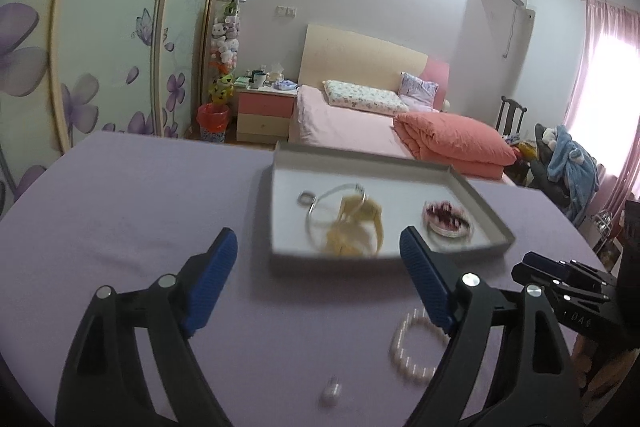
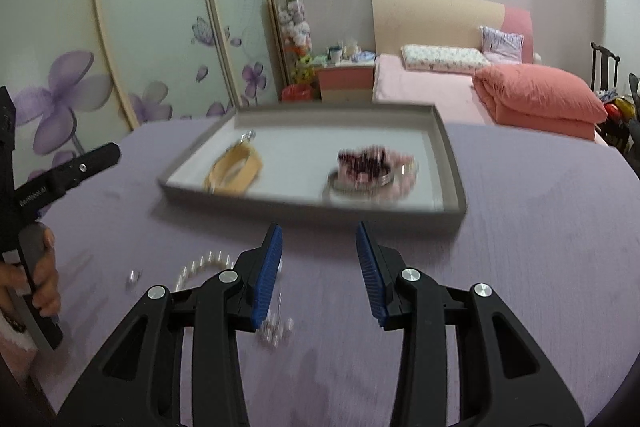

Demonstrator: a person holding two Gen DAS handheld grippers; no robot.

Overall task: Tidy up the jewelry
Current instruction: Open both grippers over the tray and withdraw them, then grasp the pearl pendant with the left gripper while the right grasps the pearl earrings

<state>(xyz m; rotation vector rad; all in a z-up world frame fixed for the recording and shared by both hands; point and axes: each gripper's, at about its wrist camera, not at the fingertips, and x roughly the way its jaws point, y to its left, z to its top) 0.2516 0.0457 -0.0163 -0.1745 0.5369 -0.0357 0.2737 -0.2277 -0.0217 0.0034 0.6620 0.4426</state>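
Left gripper [image 1: 316,251] nearest the lens in the left wrist view: blue ribbed pads spread wide, nothing between them, hanging over the lilac tablecloth [image 1: 120,207]. Just beside its right finger lies a pearl bracelet [image 1: 412,347], a loop of pale beads flat on the cloth; part of the loop is hidden behind that finger. A small pale ring-like piece [image 1: 331,390] sits on the cloth close to the lower edge, too blurred to name better.

Right gripper [image 2: 319,259] in the right wrist view: pads apart, moderately wide, empty. The same pearl bracelet [image 2: 204,265] shows to the left of and under its left finger, beads blurred. The small pale piece [image 2: 134,277] lies just left of the bracelet.

Beyond both grippers, a shallow grey cardboard tray [image 1: 486,203] with white floor rests on the cloth. Inside it:
- left part: yellowish strap-like piece [image 1: 356,223], coiled, overlapping a thin silver bangle [image 1: 316,205]
- right part: a pink and dark red beaded cluster [image 1: 447,219] lying on a silver ring-shaped band; detail smeared

The two groups in the tray are well apart.

Far left of the right wrist view: the person's hand [image 2: 46,283] gripping the handle of the other tool

Background: bed with coral quilt [image 1: 456,141], nightstand [image 1: 266,113], wardrobe doors with purple flower print [image 1: 80,95]
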